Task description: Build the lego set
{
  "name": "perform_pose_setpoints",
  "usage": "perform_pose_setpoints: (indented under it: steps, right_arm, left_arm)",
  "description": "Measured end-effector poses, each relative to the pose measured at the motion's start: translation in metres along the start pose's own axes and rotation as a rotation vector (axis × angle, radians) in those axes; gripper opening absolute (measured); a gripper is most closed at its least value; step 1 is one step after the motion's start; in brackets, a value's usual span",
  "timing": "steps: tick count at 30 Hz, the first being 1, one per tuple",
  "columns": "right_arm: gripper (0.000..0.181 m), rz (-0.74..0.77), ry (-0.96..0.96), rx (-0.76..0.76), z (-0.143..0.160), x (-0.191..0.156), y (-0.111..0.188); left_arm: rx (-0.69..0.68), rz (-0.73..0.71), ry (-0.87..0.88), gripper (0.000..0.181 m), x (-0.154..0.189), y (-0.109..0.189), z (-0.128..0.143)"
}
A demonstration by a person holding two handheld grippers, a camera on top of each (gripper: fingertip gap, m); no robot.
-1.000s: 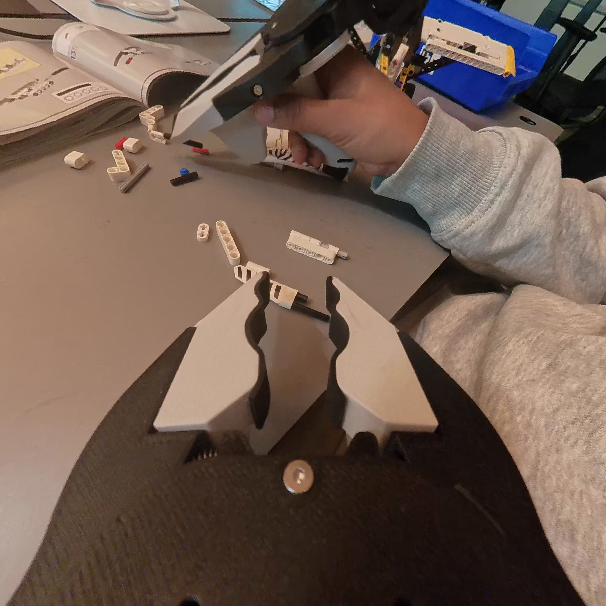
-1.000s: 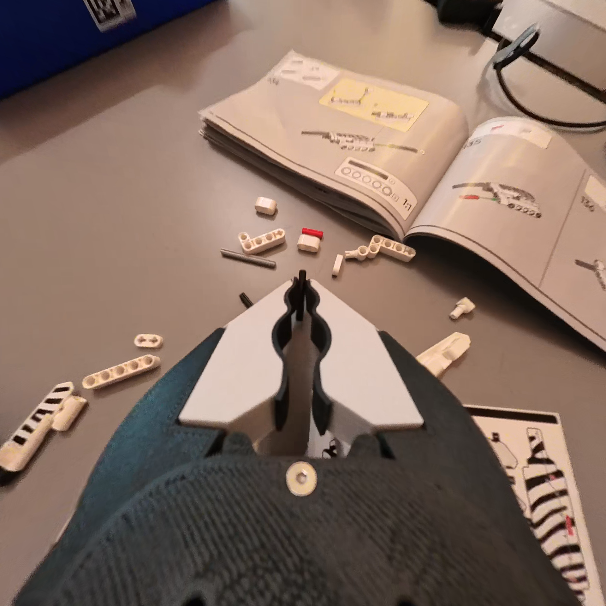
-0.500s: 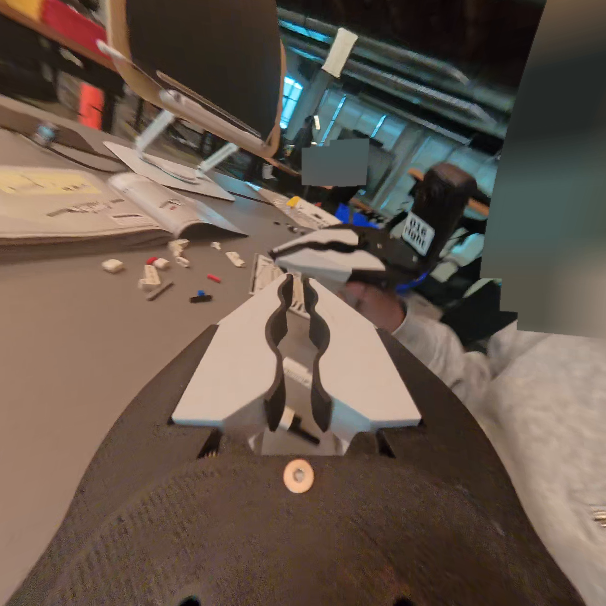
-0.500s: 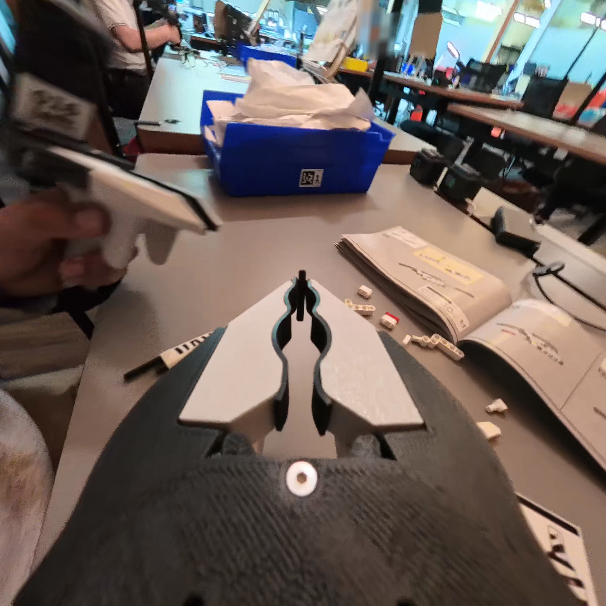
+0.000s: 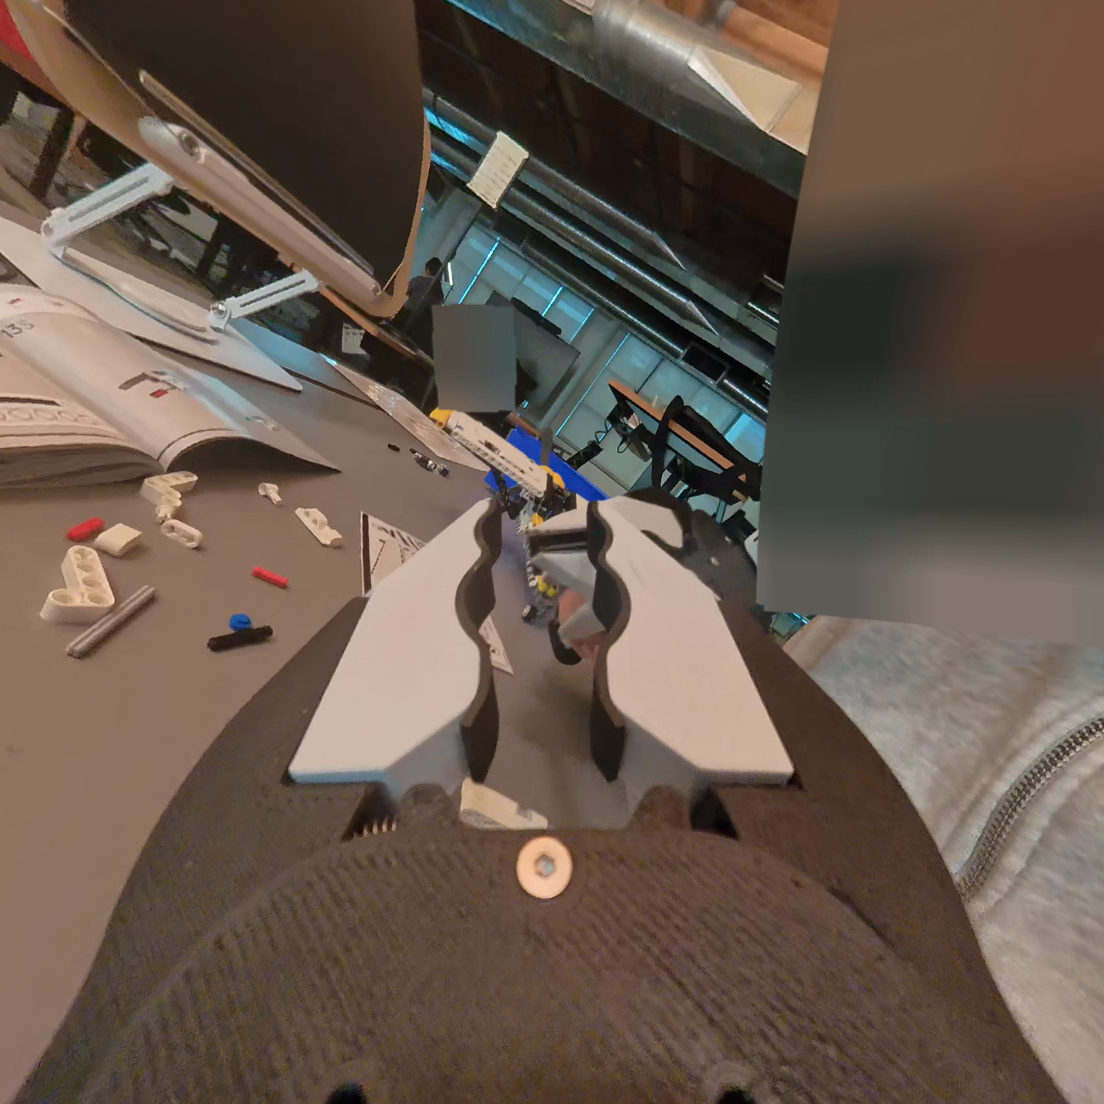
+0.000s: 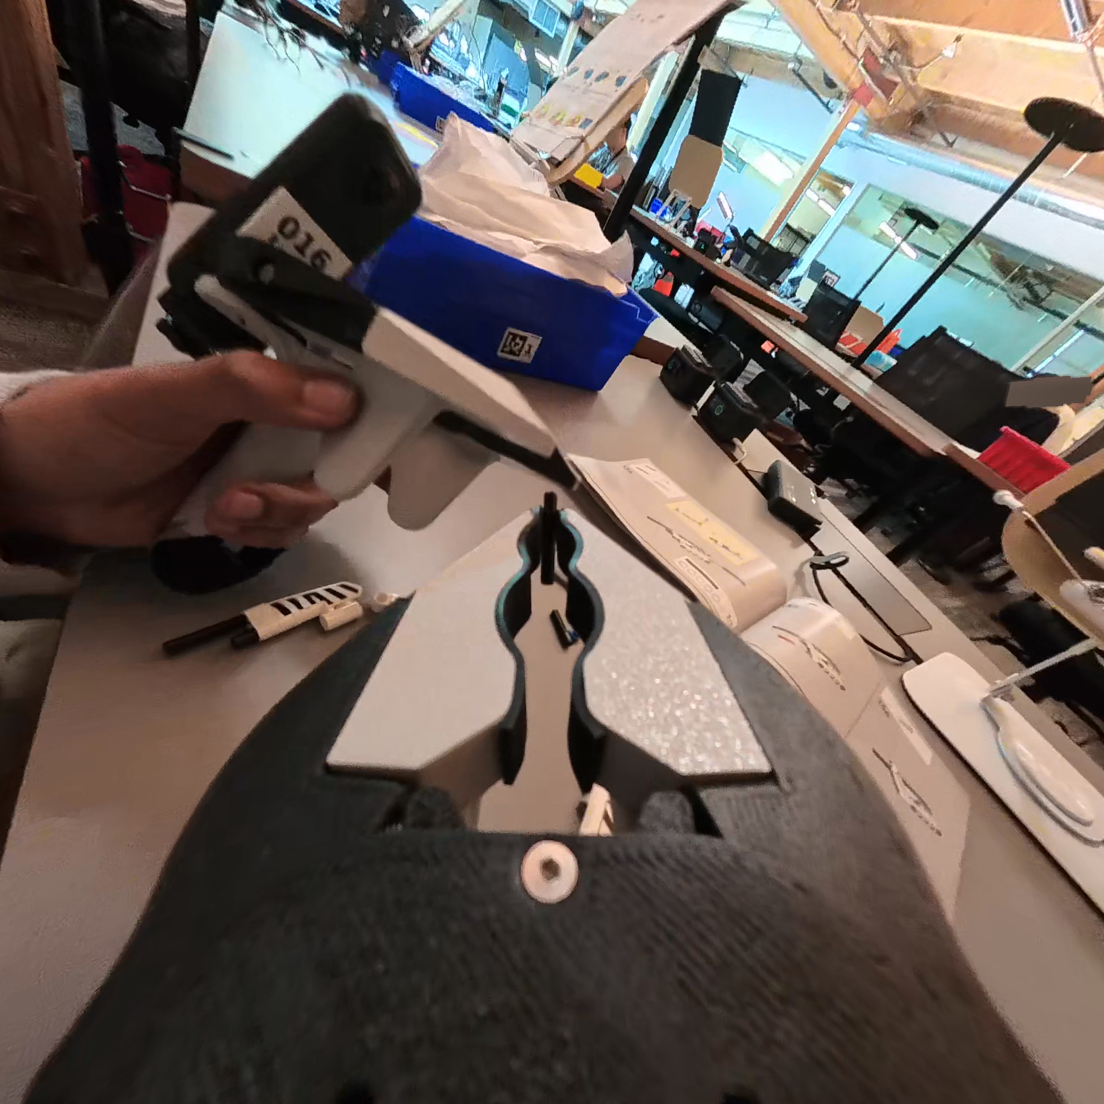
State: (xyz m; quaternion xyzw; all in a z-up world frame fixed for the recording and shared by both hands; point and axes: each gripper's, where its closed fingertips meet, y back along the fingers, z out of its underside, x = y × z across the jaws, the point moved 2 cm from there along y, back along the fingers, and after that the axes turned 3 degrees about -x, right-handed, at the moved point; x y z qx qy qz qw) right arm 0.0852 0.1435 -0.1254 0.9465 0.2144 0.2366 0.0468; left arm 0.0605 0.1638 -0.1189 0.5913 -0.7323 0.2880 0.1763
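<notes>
My right gripper (image 6: pixel 548 521) is shut on a small black pin (image 6: pixel 548 540) that stands up between its tips, raised above the grey table (image 6: pixel 149 747). My left gripper (image 5: pixel 543 514) is open and empty, held above the table; it also shows in the right wrist view (image 6: pixel 418 394), in a hand, just left of and above the pin. The right gripper shows through the left gripper's gap (image 5: pixel 564 555). A striped white piece on black axles (image 6: pixel 299 609) lies on the table under the left gripper. Loose parts lie left: a white L-beam (image 5: pixel 77 588), a grey axle (image 5: pixel 110 621), a black and blue pin (image 5: pixel 239 636).
An open instruction booklet (image 5: pixel 89 430) lies at the far left of the table and shows at the right in the right wrist view (image 6: pixel 705 549). A sticker sheet (image 5: pixel 382 543) lies ahead. A blue bin (image 6: pixel 496 310) holds white paper. A monitor stand base (image 5: pixel 167 304) sits behind the booklet. My left and right fingertips are right by each other.
Both grippers have tilted up from the table and come close together, tips facing. The left gripper narrowed half a second ago and has opened again. The right still grips the black pin.
</notes>
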Motion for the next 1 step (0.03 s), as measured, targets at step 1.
perform_pose_setpoints:
  steps: [1]
  right_arm:
    - [0.002,-0.010,0.005,0.010,-0.0016,-0.0023,0.0006]
  left_arm:
    - [0.003,0.002,0.014,0.027,-0.0021,0.0005,0.0011]
